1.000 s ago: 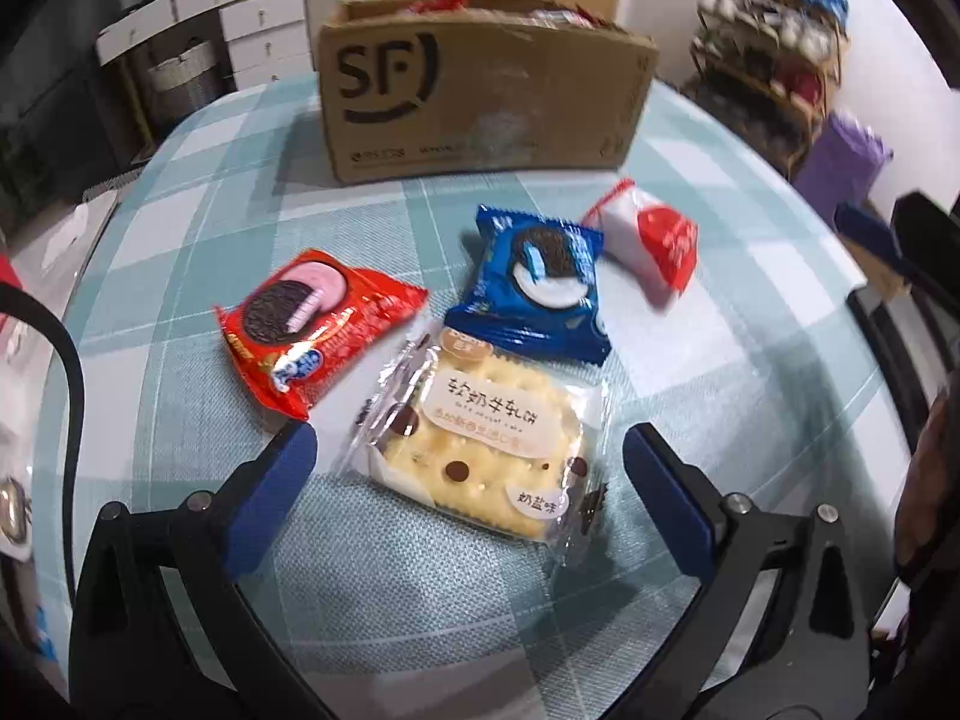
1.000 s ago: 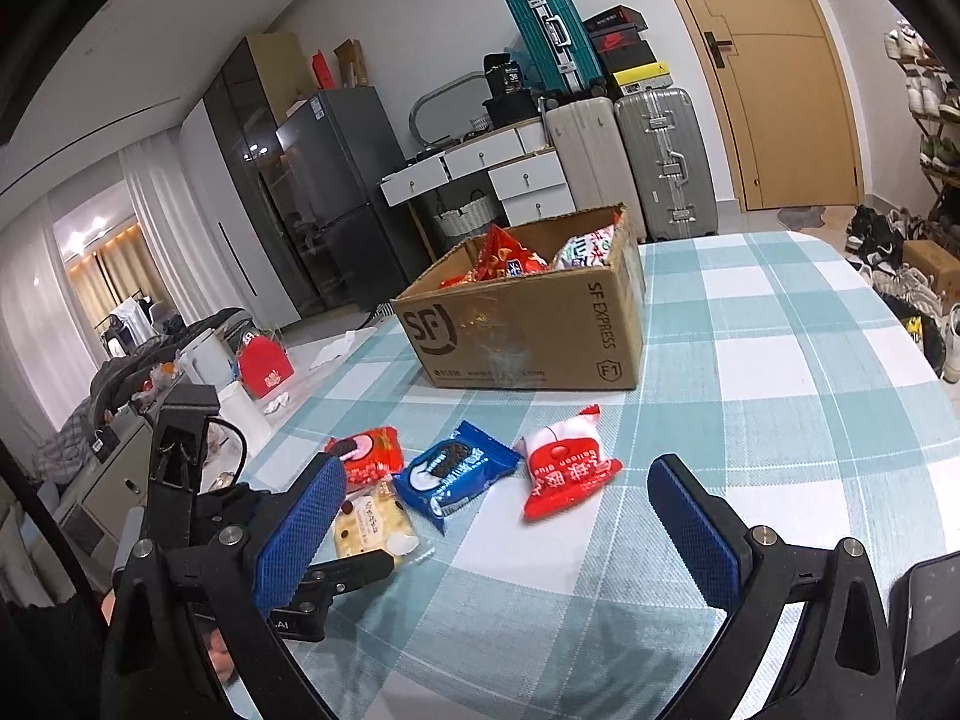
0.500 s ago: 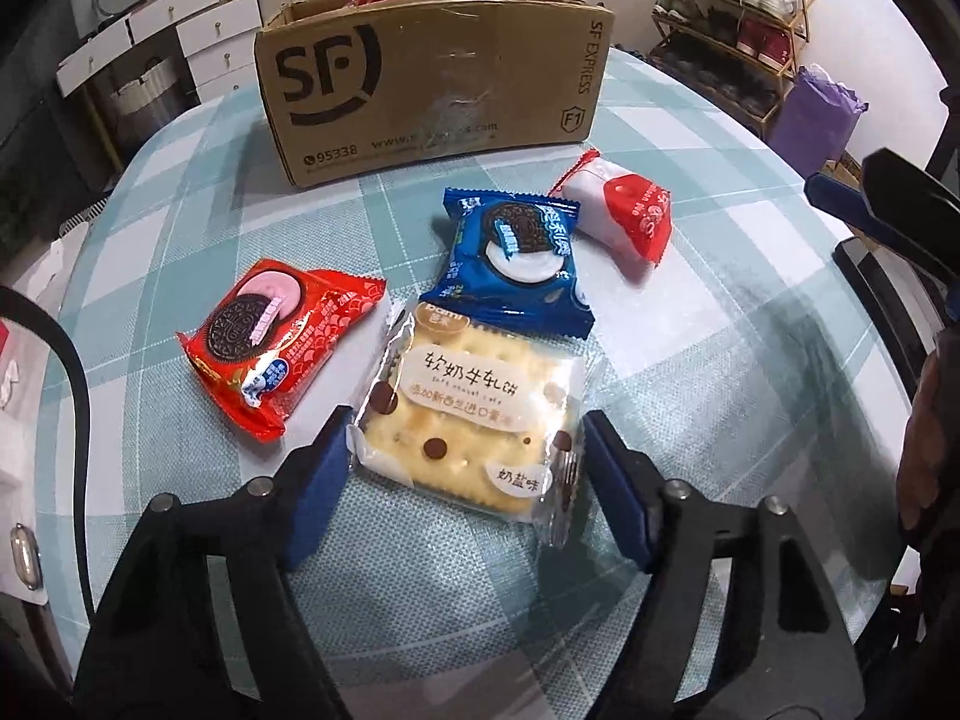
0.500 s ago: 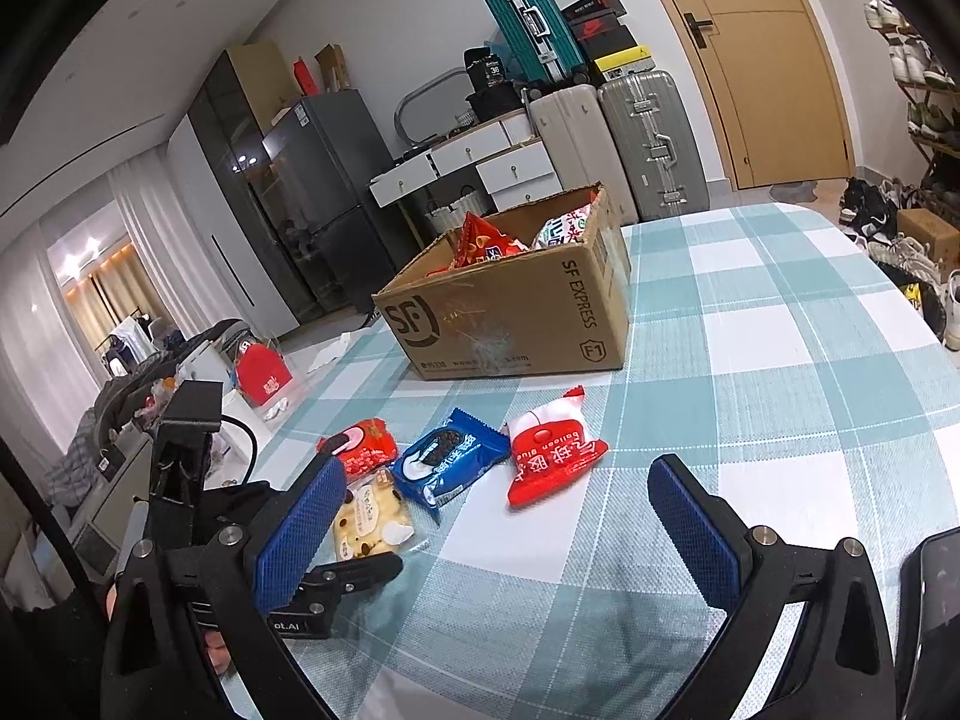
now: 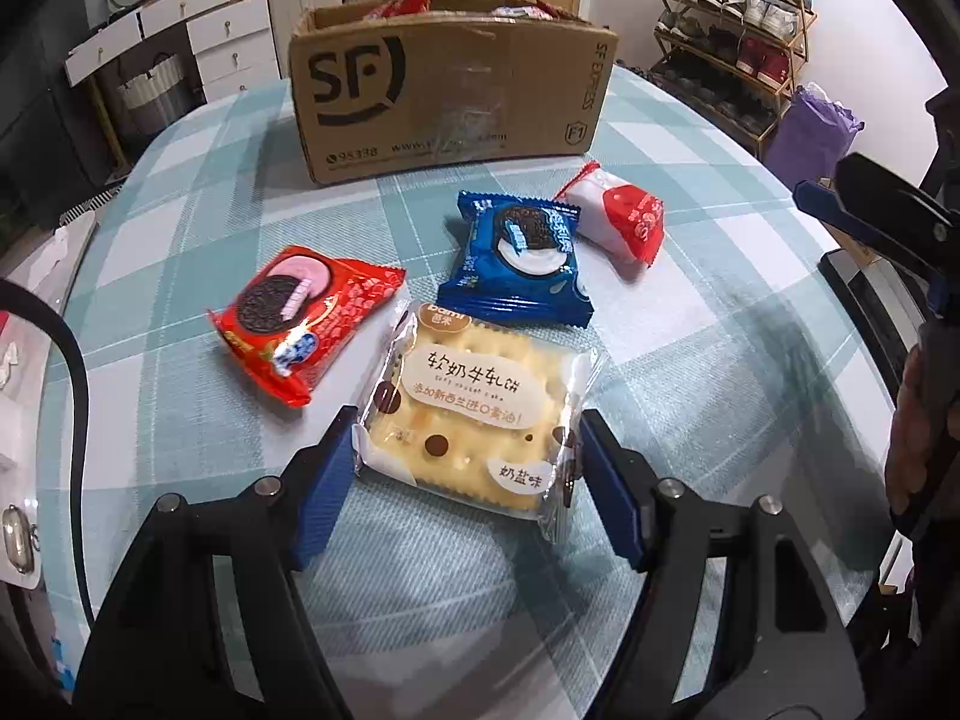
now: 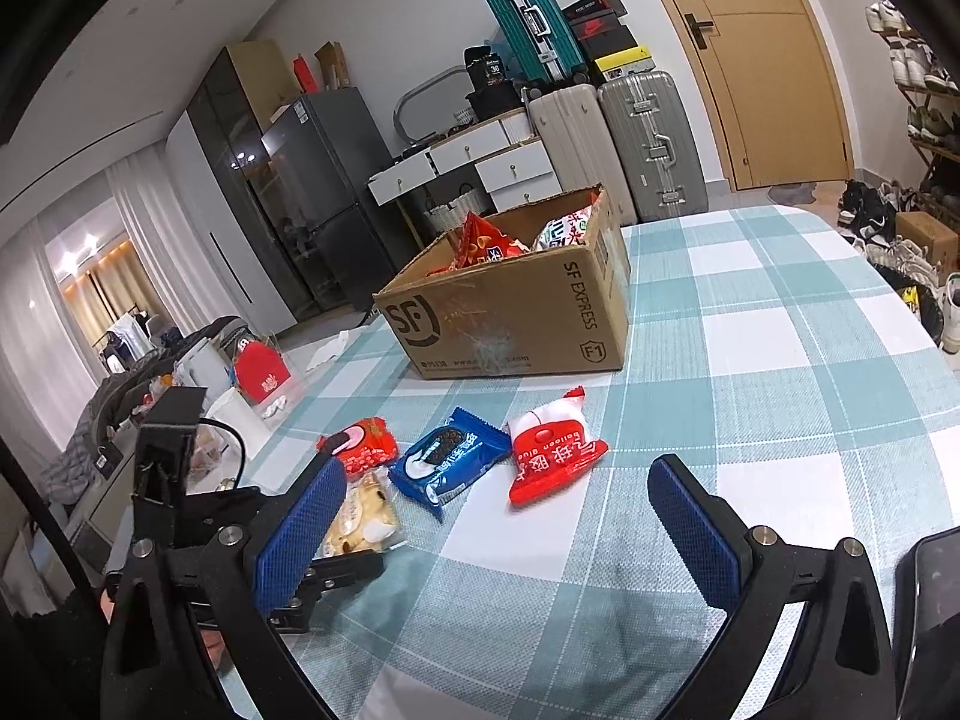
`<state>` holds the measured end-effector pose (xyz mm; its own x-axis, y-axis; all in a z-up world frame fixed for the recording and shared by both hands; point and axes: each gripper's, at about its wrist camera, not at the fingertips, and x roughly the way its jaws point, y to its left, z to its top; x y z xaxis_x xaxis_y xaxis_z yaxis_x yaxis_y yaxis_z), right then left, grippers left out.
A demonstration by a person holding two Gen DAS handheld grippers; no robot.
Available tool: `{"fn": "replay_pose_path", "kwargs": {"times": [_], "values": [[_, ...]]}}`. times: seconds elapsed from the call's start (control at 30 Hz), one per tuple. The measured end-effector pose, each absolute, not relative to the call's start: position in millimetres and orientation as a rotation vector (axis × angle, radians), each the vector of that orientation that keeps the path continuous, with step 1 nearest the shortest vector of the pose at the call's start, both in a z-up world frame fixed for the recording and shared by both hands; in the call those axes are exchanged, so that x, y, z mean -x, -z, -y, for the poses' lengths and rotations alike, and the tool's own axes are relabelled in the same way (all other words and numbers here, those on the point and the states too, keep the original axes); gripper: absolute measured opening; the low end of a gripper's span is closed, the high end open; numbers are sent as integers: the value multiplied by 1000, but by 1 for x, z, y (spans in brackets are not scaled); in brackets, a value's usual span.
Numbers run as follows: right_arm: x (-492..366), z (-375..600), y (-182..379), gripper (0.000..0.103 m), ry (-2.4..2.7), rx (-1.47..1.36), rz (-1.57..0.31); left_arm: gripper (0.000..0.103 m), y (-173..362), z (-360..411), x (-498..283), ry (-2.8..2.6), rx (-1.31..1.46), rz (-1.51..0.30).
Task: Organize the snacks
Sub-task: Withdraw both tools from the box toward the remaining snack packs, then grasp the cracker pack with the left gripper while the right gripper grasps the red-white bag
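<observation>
Cardboard box (image 5: 444,78) already holds some snacks; four packets are left on the checked desk (image 5: 690,360). Left tool (image 5: 465,480) pinches the clear-wrapped cracker packet (image 5: 474,414); right tool (image 6: 498,528) hangs wide open, empty.

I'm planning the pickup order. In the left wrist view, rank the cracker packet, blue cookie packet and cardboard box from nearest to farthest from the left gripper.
1. Cracker packet: between the left gripper's jaws.
2. Blue cookie packet: just beyond it.
3. Cardboard box: at the table's far side.
</observation>
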<state>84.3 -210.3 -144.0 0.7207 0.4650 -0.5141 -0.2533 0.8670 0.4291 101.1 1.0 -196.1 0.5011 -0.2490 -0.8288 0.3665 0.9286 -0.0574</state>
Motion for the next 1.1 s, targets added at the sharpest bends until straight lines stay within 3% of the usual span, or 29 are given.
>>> {"fn": "replay_pose_path", "kwargs": {"times": [0.47,1.0,1.1], "values": [[-104,196,141,102,-381,-237,-706,69,183,-37,-84,352,-24,-947],[-181,154,185,102,-381,65,-889,69,176,-88,-73,293,92,-926],[-187,151,189,93,-377,87,-905,69,176,-94,-73,285,109,-925]]}}
